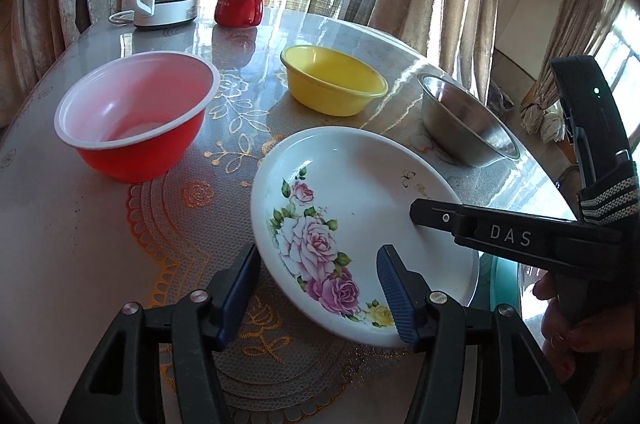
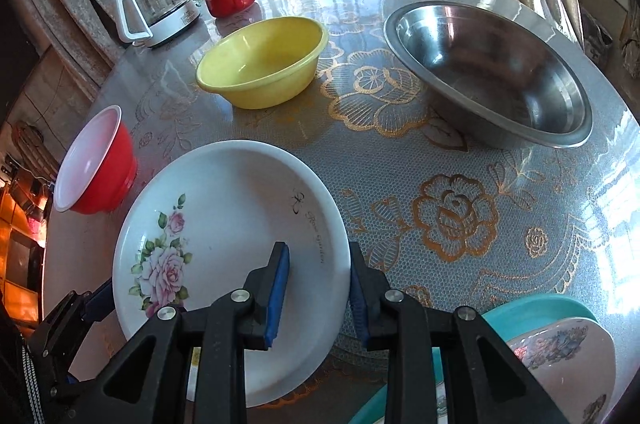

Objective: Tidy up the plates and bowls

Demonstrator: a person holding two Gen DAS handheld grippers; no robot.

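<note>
While right gripper (image 2: pixel 316 288) jaws clamp glossy rose plate (image 2: pixel 224 192) rim, left gripper (image 1: pixel 320 288) jaws released.

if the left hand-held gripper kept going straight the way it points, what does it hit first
Most likely the floral plate: the left hand-held gripper points down at its near rim, one finger over the plate and one outside it. Depth is hard to judge, so its outer finger might meet the table first.
</note>
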